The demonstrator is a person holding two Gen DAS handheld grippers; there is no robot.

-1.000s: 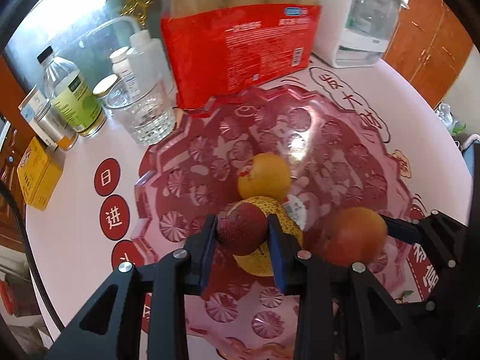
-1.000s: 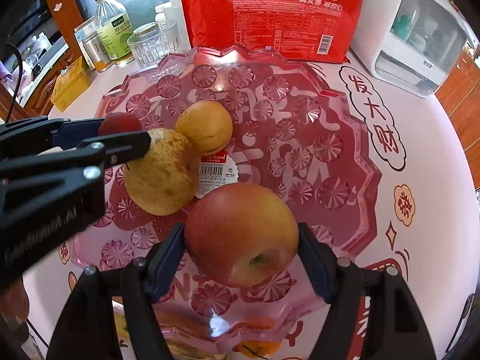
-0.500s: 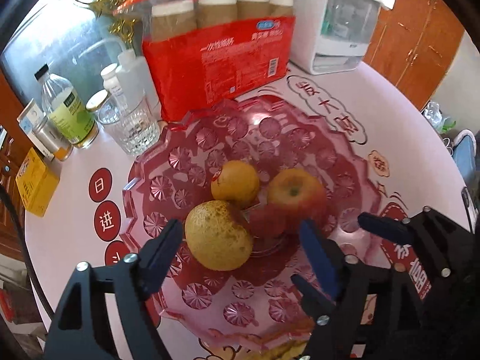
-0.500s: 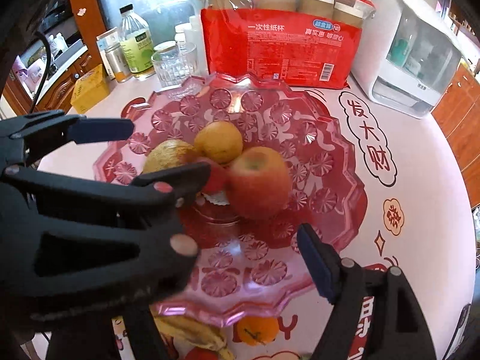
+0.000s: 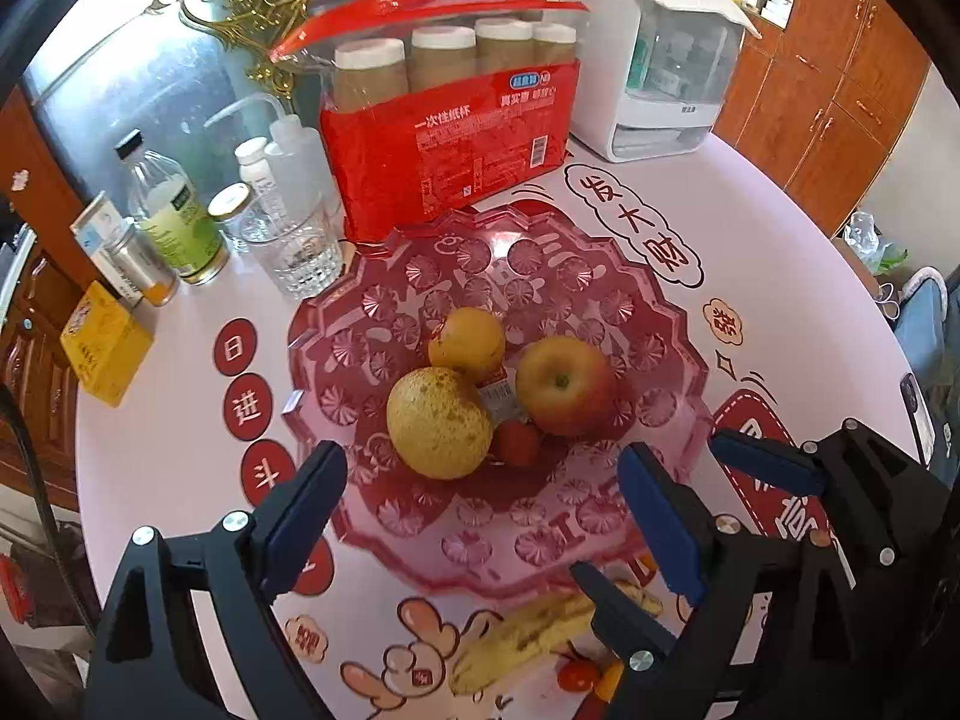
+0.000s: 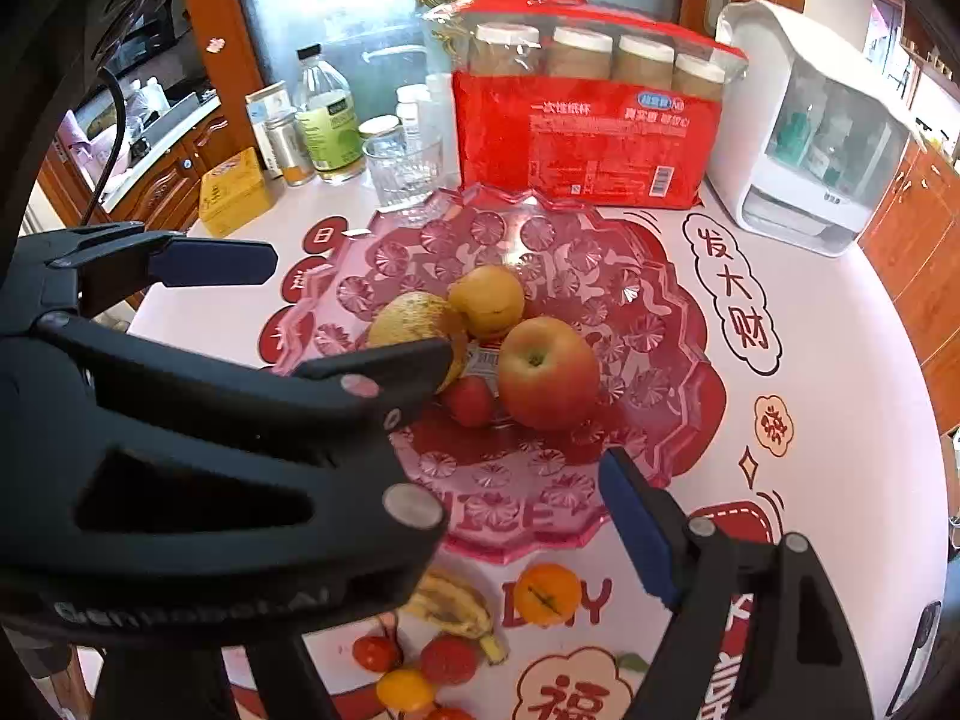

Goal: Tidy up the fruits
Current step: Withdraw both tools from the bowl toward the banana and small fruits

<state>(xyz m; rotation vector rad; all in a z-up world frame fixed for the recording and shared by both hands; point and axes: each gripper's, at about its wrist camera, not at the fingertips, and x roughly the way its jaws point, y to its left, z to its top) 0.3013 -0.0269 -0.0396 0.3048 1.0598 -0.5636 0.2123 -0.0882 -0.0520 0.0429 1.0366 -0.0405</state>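
A pink glass tray (image 5: 606, 534) (image 6: 678, 372) holds a speckled pear (image 5: 438, 423) (image 6: 414, 315), an orange (image 5: 467, 342) (image 6: 487, 300), a red apple (image 5: 564, 384) (image 6: 547, 372) and a small red fruit (image 5: 517, 443) (image 6: 468, 401). My left gripper (image 5: 480, 516) is open and empty, above the tray's near rim. My right gripper (image 6: 528, 468) is open and empty, to the right of the left one. On the table in front of the tray lie a banana (image 5: 528, 630) (image 6: 450, 600), a mandarin (image 6: 546, 594), a lychee (image 6: 449, 660) and small tomatoes (image 6: 375, 651).
Behind the tray stand a red pack of paper cups (image 5: 450, 138) (image 6: 588, 138), a glass (image 5: 300, 252), bottles (image 5: 174, 216), a yellow box (image 5: 105, 351) and a white appliance (image 5: 654, 78) (image 6: 822, 132). The round table's edge curves at the right.
Both grippers opened and drew back from the tray. The small red fruit and the apple now lie in the tray beside the pear and orange.
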